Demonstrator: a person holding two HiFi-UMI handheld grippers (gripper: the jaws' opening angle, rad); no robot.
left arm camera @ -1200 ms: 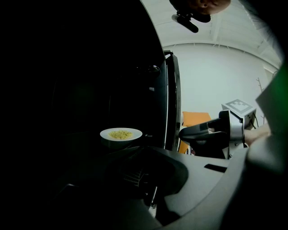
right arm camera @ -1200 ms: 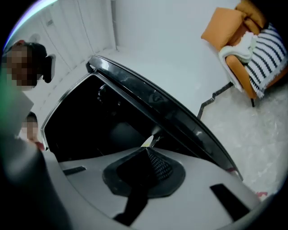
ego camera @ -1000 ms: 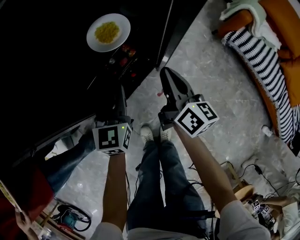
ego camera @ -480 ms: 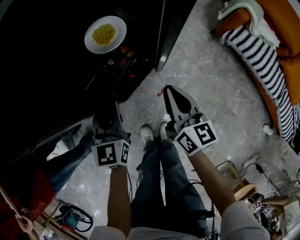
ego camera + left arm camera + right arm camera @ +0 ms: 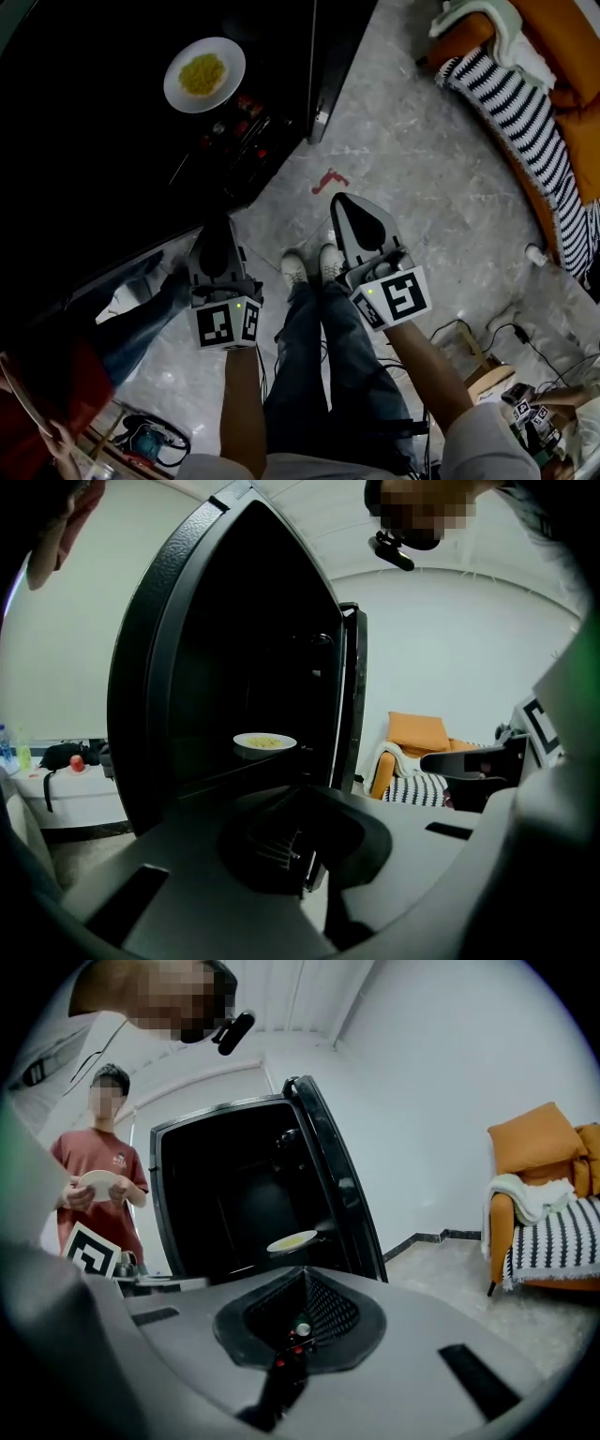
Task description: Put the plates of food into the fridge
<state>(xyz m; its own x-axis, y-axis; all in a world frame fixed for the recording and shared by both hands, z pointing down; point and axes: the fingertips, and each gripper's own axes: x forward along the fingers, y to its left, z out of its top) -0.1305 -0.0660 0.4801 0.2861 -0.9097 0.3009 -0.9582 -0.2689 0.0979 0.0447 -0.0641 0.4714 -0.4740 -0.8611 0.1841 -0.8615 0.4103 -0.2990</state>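
Well, left tongs (image 5: 217,228) and right tongs (image 5: 343,203) are pinched together, empty; white plate of yellow food (image 5: 204,75) sits inside the black fridge (image 5: 319,56), shelf lost in darkness.

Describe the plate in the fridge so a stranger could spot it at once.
Find the black fridge with its door open. On a shelf inside sits a round white plate of yellow food. It is the only plate in there, near small red items; the other white plate is in a person's hands.

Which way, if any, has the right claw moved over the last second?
Yes. The right claw has pulled back from the lower corner of the black fridge door, toward the person's white shoes.
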